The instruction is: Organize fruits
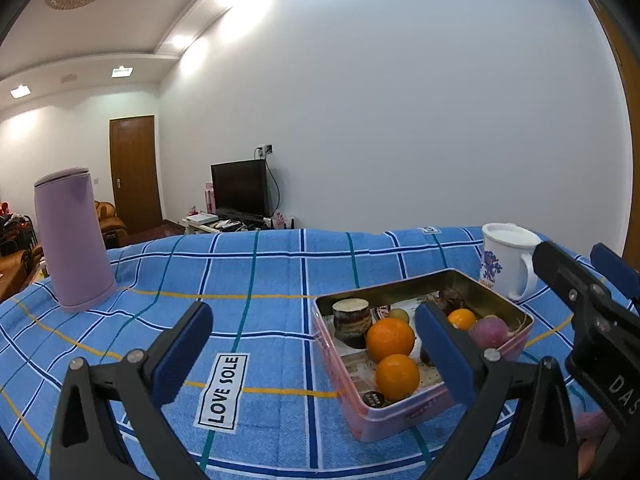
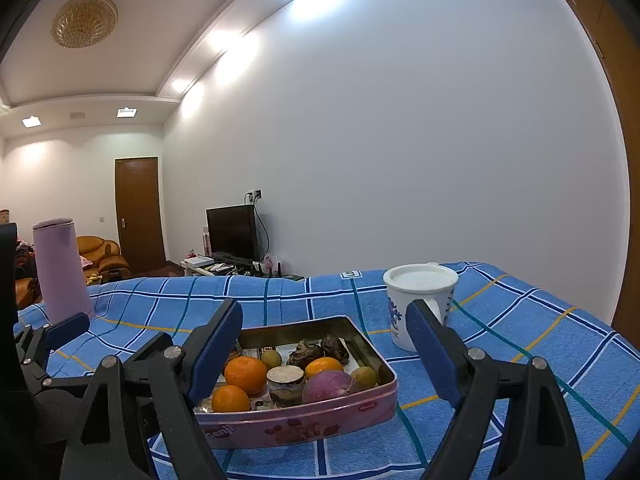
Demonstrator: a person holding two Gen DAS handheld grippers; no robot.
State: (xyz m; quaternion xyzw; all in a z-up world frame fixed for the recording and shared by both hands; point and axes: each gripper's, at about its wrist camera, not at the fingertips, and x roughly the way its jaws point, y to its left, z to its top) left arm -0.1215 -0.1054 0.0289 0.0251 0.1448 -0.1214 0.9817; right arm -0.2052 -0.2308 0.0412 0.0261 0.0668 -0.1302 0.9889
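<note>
A pink tin tray (image 1: 400, 420) (image 2: 300, 424) sits on the blue checked cloth. It holds oranges (image 1: 390, 338) (image 2: 245, 374), a purple round fruit (image 1: 489, 332) (image 2: 326, 386), small green fruits (image 2: 271, 358), dark brown fruits (image 2: 306, 354) and a cut dark stump (image 1: 352, 320) (image 2: 285, 384). My left gripper (image 1: 316, 356) is open and empty, just left of the tray. My right gripper (image 2: 326, 360) is open and empty, in front of the tray; it also shows at the right edge of the left wrist view (image 1: 584, 280).
A lilac kettle (image 1: 72, 240) (image 2: 60, 268) stands at the far left of the table. A white mug (image 1: 506, 258) (image 2: 418, 300) stands behind the tray at the right. A "LOVE SOLE" label (image 1: 224, 390) lies on the cloth.
</note>
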